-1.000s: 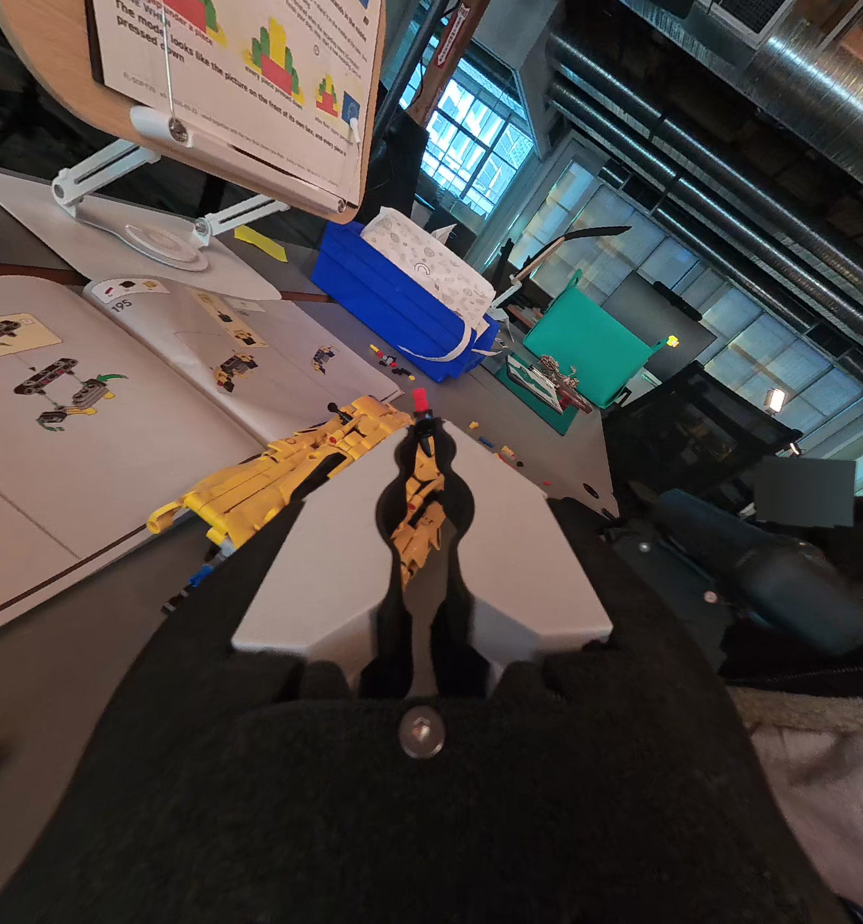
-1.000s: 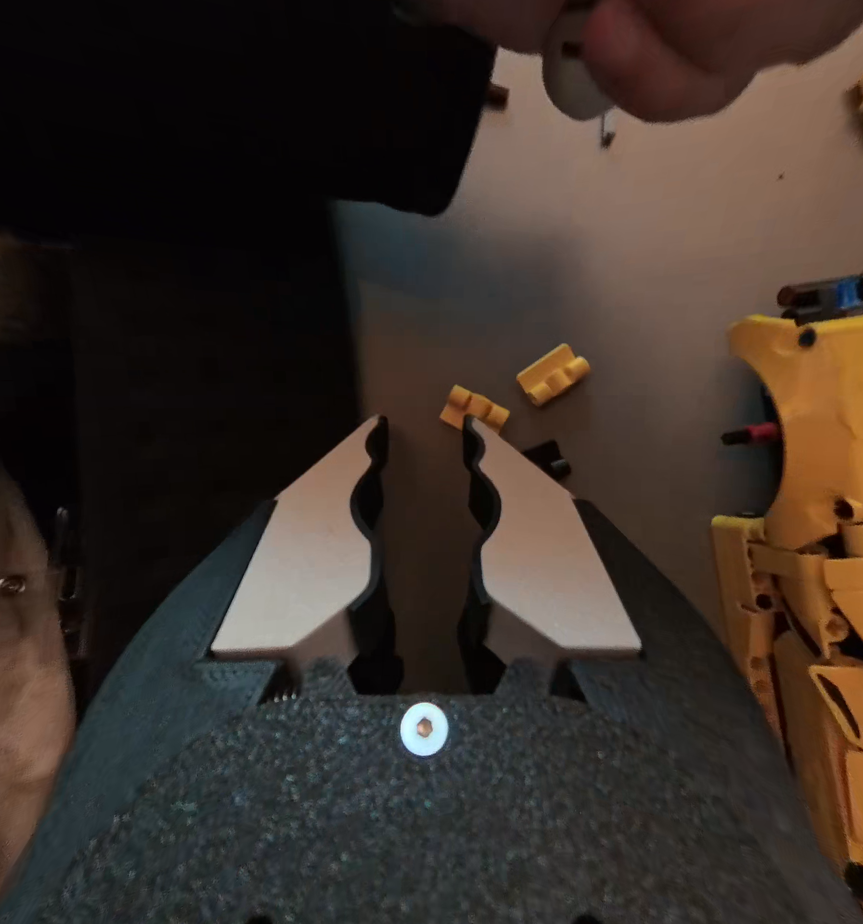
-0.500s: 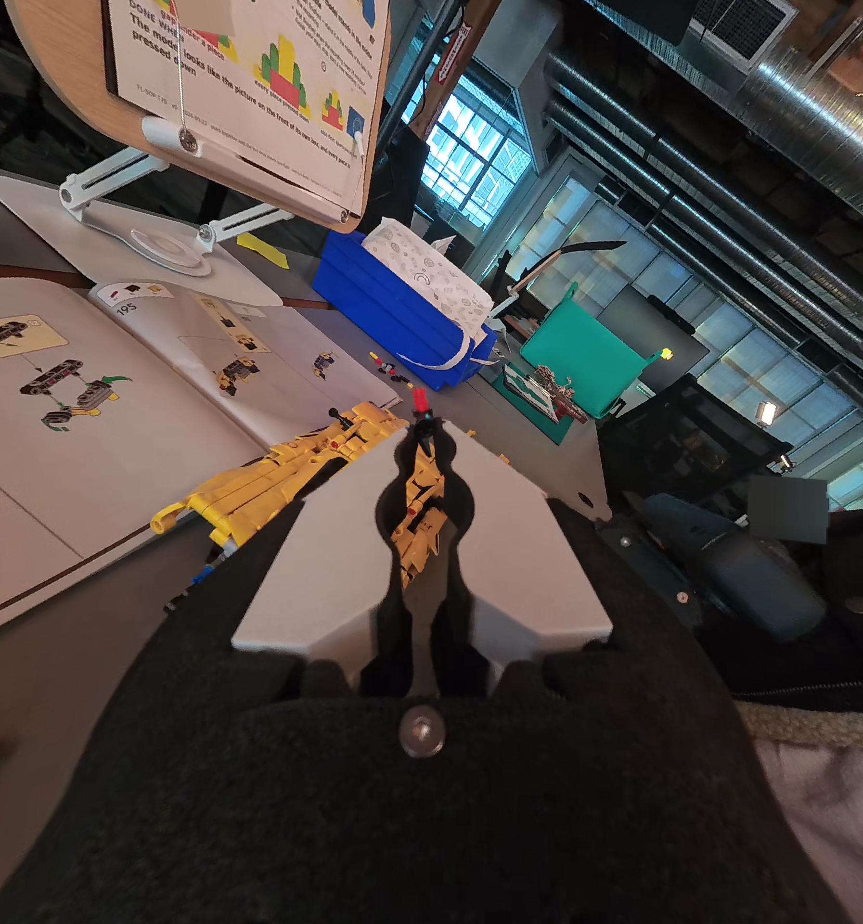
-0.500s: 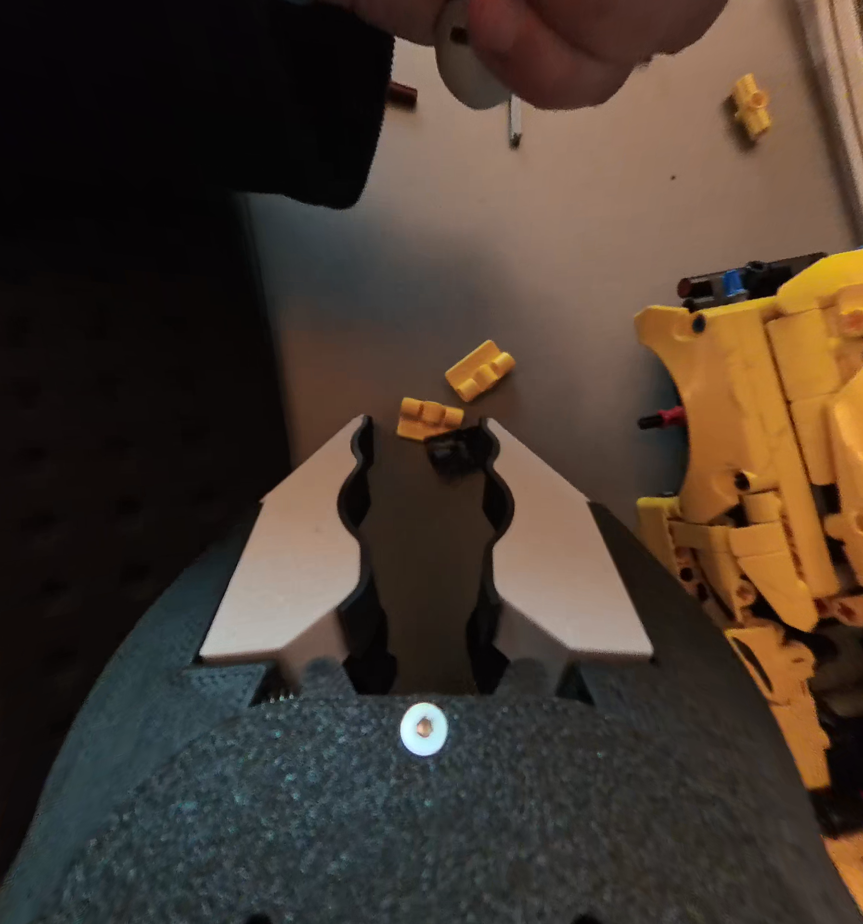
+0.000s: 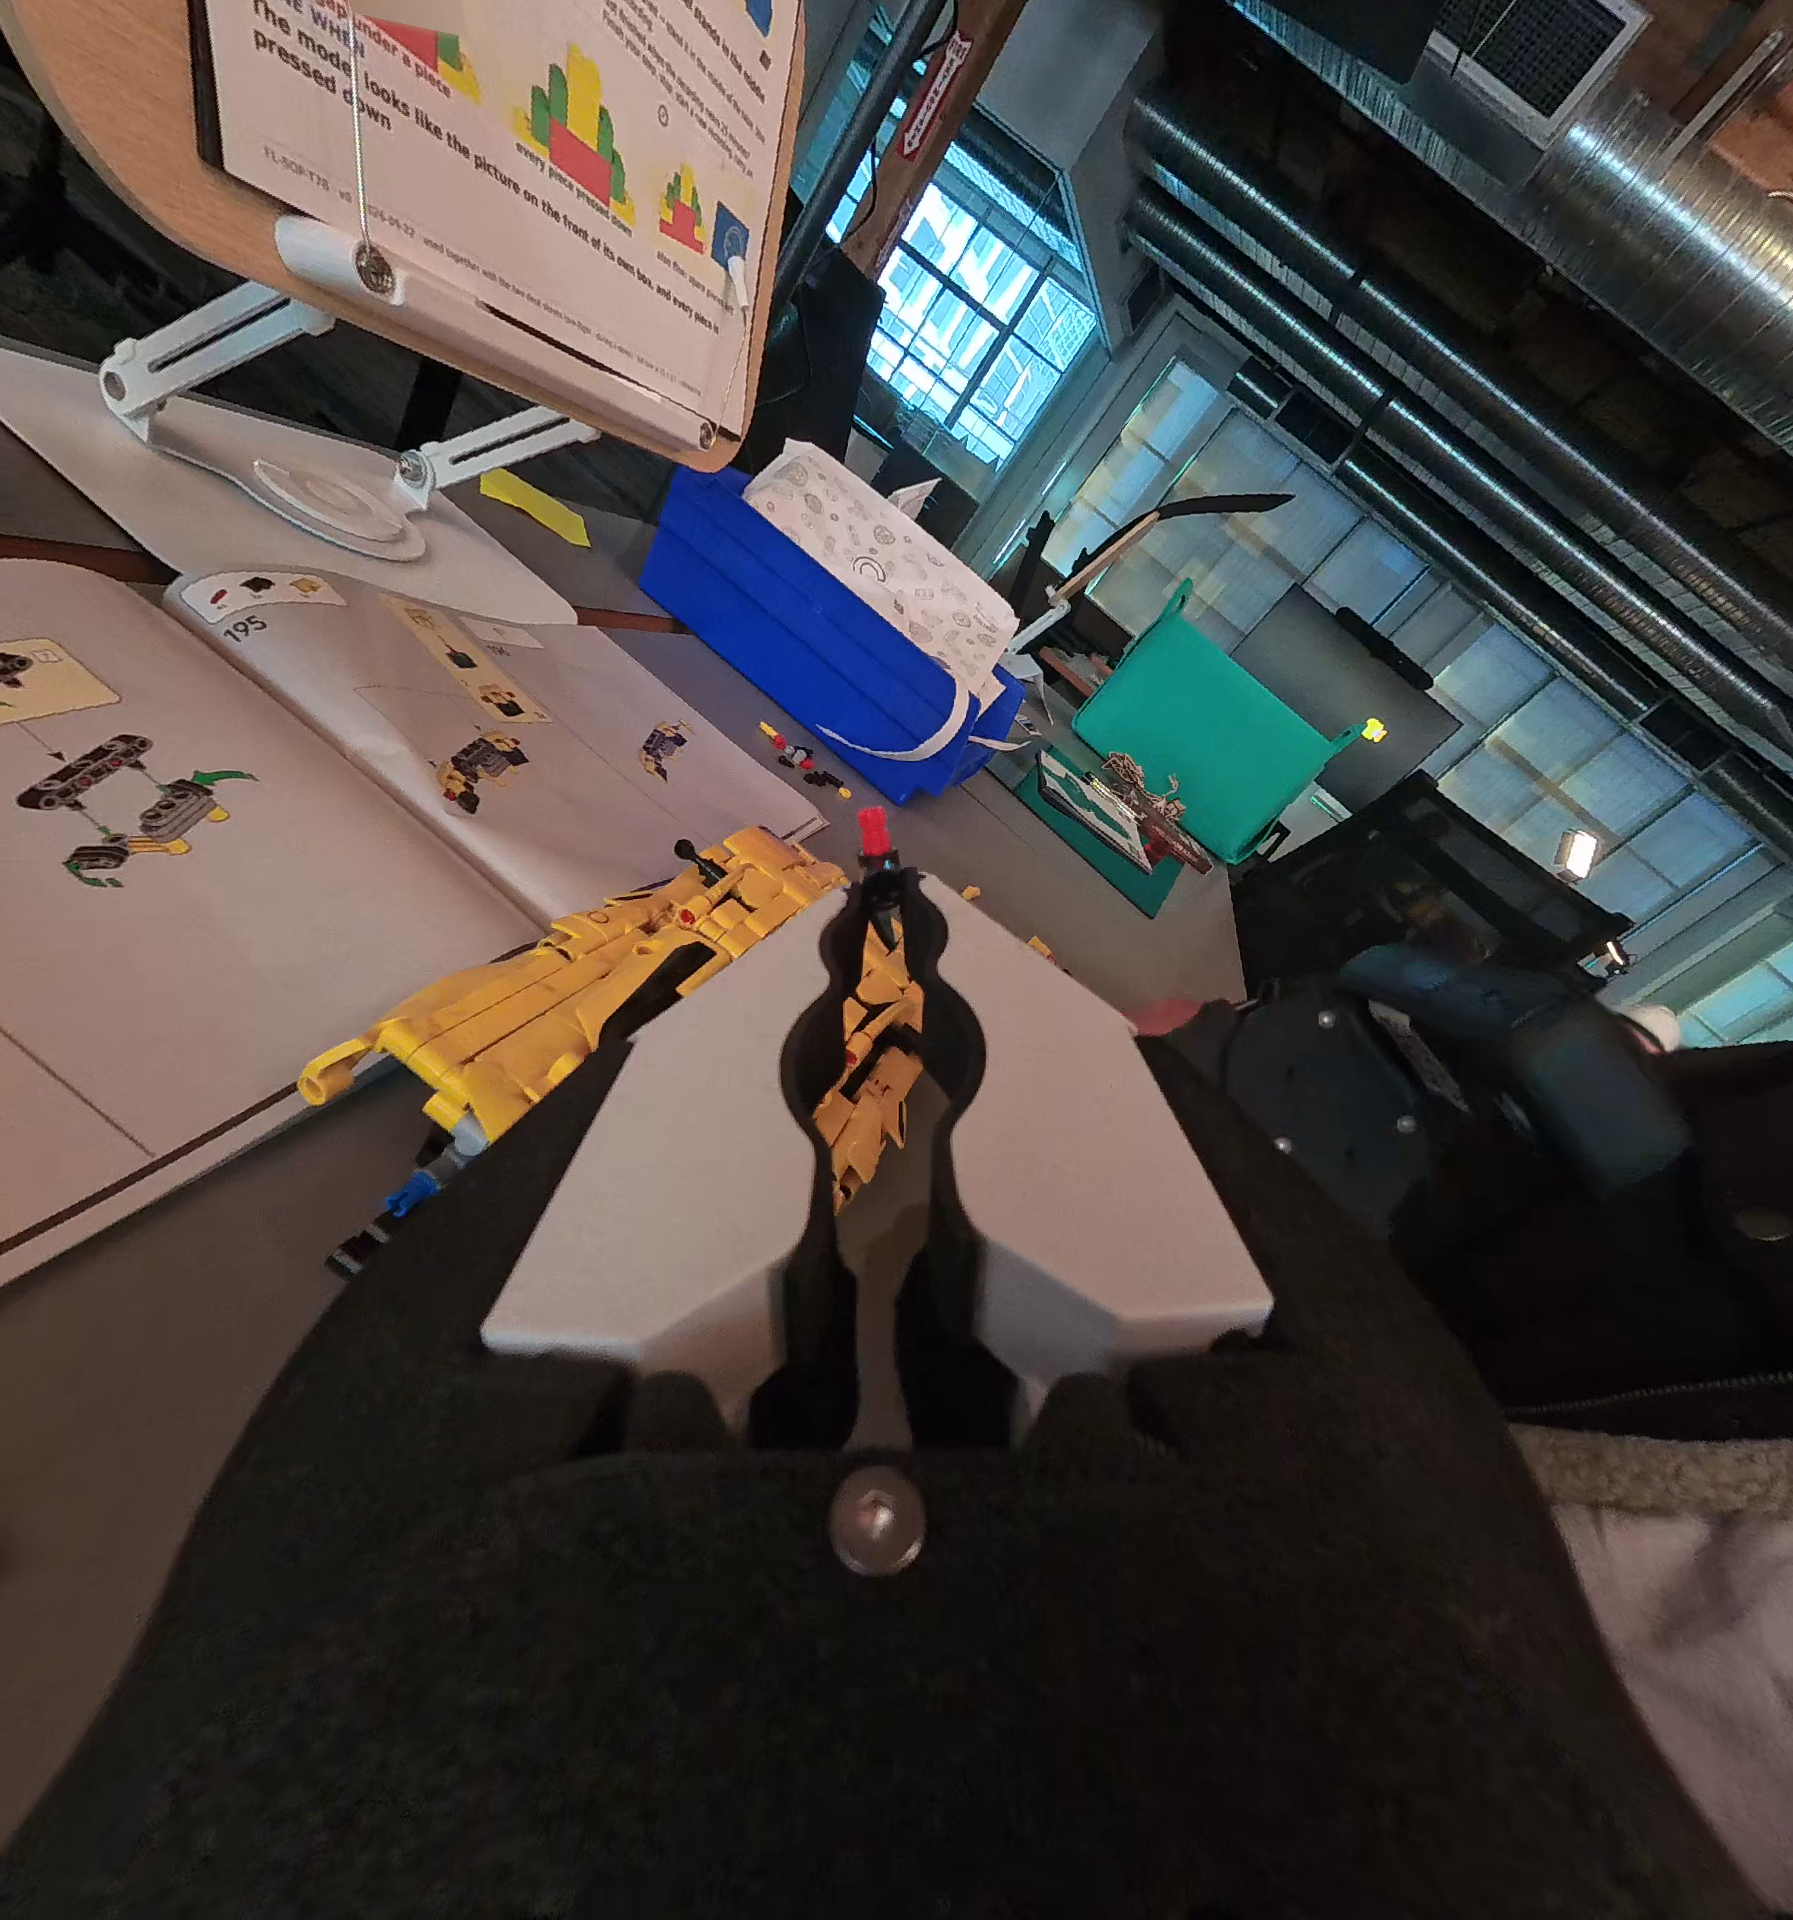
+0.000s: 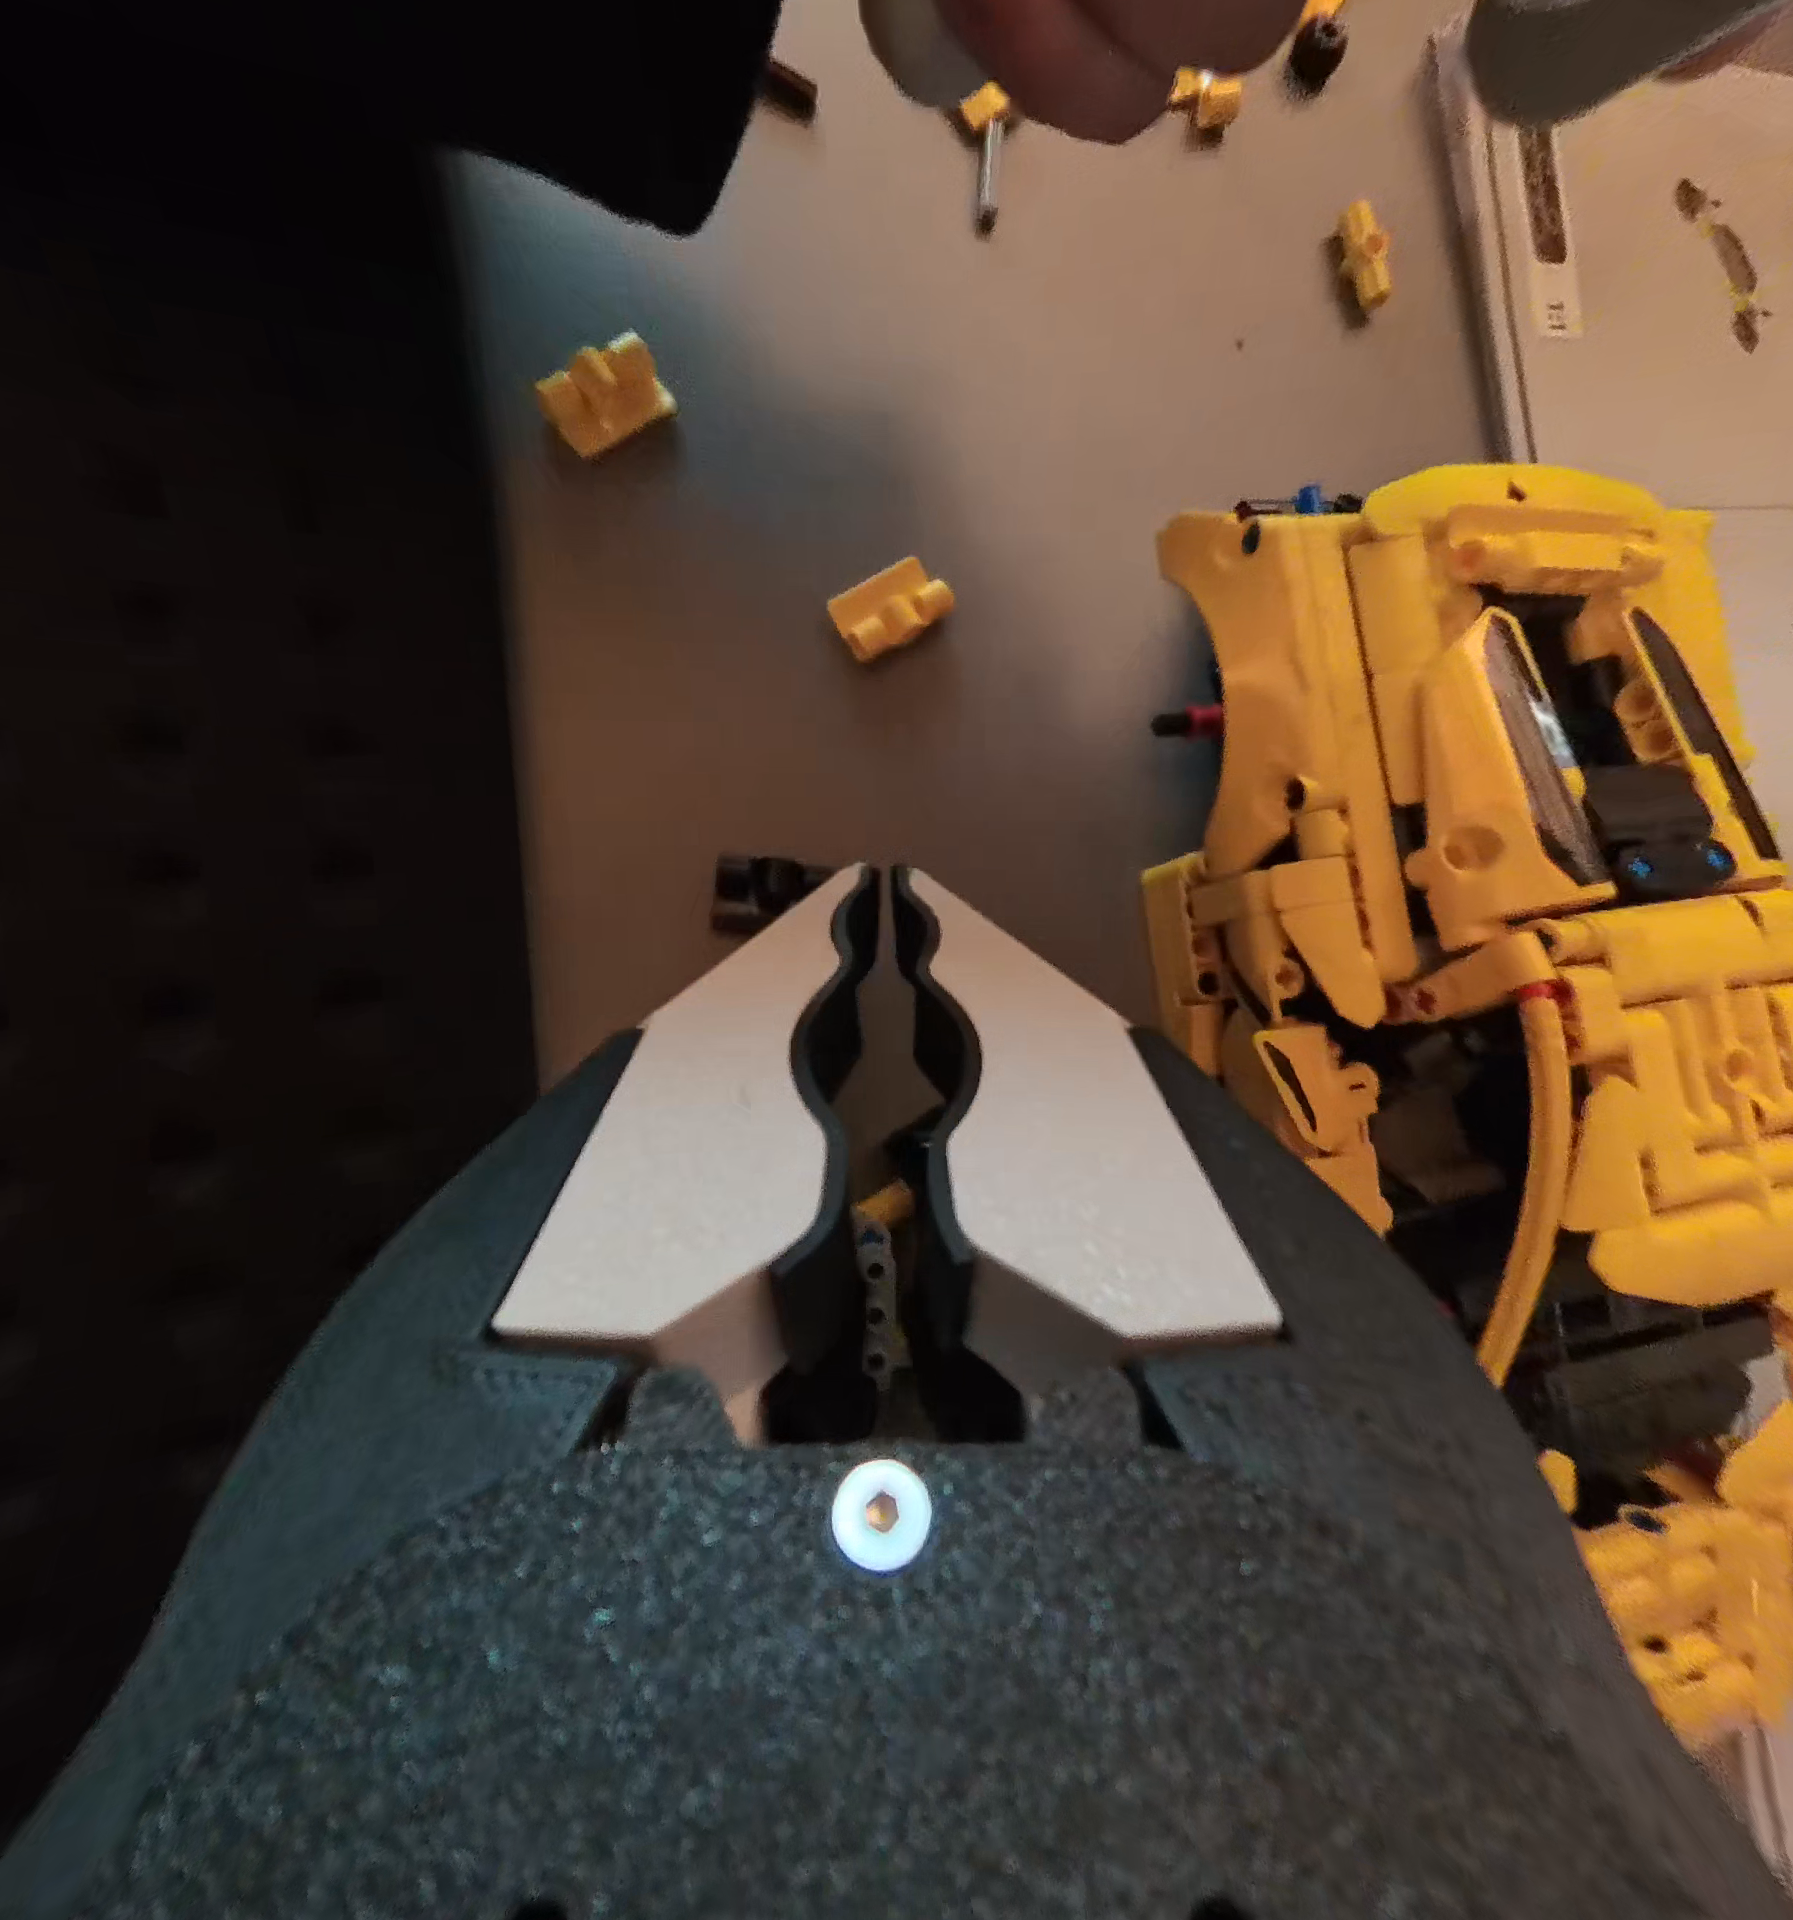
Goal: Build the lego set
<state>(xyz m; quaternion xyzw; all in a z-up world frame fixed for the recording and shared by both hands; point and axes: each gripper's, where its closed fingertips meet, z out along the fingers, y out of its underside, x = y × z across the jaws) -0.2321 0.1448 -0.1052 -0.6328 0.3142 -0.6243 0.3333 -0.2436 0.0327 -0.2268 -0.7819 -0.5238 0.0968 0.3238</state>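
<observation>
L gripper point(image 5: 879, 883): fingertips pinched together on a small black pin w/ red end point(image 5: 872, 831) that sticks out past the tips; gap betw. the fingers only further back, where the yellow lego model point(image 5: 601, 997) shows through. Model lies on the grey table point(image 5: 92, 1434) just ahead of the tips, partly on the open instruction booklet point(image 5: 196, 883). Beyond: blue bin point(image 5: 798, 644) w/ white patterned paper, wooden stand w/ sheet point(image 5: 476, 145), green bin point(image 5: 1193, 748) far off.

R gripper point(image 6: 879, 871): tips nearly touching, only a hairline slit betw. them. A small black piece point(image 6: 757, 889) sits right at the L fingertip, touching or partly under it; can't tell if it's actually clamped. Two loose yellow pieces point(image 6: 887, 607) lie on the table ahead, well apart from tips. Yellow model point(image 6: 1494, 935) stands to the R of the fingers, near but not touching. A hand point(image 6: 1068, 62) at top edge holds the other tool.
</observation>
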